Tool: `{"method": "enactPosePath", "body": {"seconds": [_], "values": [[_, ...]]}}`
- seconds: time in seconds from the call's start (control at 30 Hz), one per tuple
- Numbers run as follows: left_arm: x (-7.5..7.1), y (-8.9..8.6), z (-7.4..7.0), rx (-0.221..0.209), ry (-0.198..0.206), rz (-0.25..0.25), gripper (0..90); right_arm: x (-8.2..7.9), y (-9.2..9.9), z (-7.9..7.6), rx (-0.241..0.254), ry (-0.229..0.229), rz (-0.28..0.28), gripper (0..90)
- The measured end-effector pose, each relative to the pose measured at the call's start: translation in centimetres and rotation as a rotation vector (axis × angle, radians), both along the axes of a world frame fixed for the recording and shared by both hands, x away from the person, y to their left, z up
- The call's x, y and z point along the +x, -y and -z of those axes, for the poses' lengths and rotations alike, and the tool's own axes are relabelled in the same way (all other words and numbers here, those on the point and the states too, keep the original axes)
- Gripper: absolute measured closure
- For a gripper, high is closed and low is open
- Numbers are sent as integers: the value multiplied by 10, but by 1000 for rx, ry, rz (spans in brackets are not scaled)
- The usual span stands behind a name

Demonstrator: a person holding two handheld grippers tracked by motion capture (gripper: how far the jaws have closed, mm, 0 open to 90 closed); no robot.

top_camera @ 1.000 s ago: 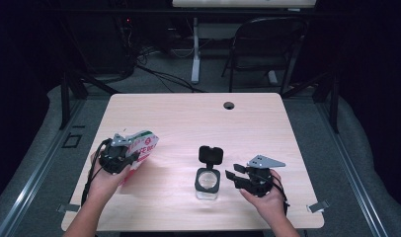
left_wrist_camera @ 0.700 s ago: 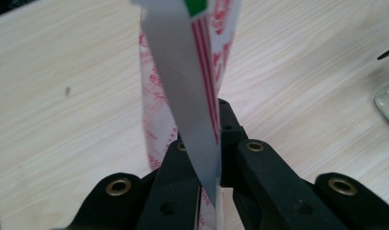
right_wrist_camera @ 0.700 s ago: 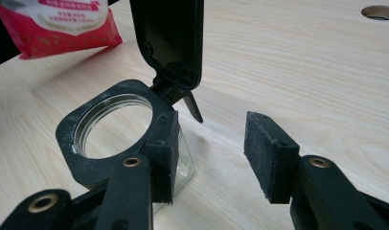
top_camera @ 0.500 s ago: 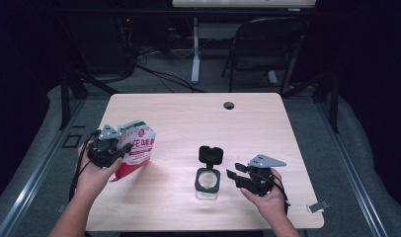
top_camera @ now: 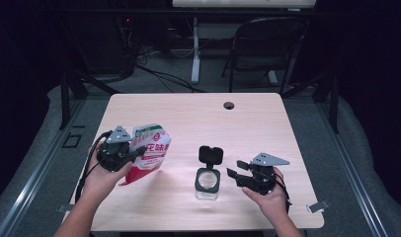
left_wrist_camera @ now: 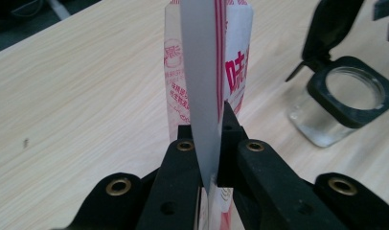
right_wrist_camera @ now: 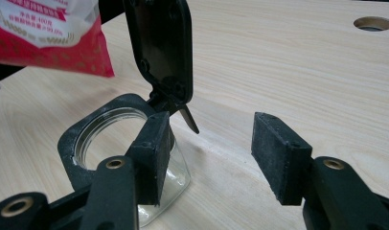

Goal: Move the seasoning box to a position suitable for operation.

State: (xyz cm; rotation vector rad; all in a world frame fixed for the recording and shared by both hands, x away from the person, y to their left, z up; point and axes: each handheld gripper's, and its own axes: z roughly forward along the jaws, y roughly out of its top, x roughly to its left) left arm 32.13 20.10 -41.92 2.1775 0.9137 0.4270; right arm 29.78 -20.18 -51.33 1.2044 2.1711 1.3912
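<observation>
On table | left claw (top_camera: 139, 152) grips pouch (top_camera: 150, 150); right claw (top_camera: 233, 168) gapes beside jar (top_camera: 208, 181)

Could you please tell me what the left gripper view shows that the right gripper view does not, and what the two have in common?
The left gripper view shows the left gripper with its jaws clamped on the edge of the red and white pouch, seen edge-on, with red printed characters on its sides. The right gripper view shows the right gripper, its jaws open with nothing between them, and a round hole in the far tabletop. Both views show the pouch, the clear glass jar with its black flip lid standing open, and the light wooden table.
</observation>
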Motion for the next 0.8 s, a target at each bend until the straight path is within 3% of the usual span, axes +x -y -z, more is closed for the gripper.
{"method": "enactPosePath", "body": {"seconds": [0.17, 0.47, 0.7, 0.77, 0.8], "values": [[-4, 16, 2, 15, -2, 54, 900, 0, 2, -2, 45, -3, 1, 469], [-7, 36, 8, 18, -7, 115, 900, -1, 5, -4, 44, 20, -15, 548], [-11, 45, 16, 23, -11, 166, 900, -1, 5, -7, -16, 18, -37, 656], [-13, 44, 19, 5, -15, 175, 900, -1, 3, -12, -56, 40, -47, 657], [-13, 44, 20, -2, -14, 177, 900, -2, 2, -15, -54, 49, -53, 655]]}}
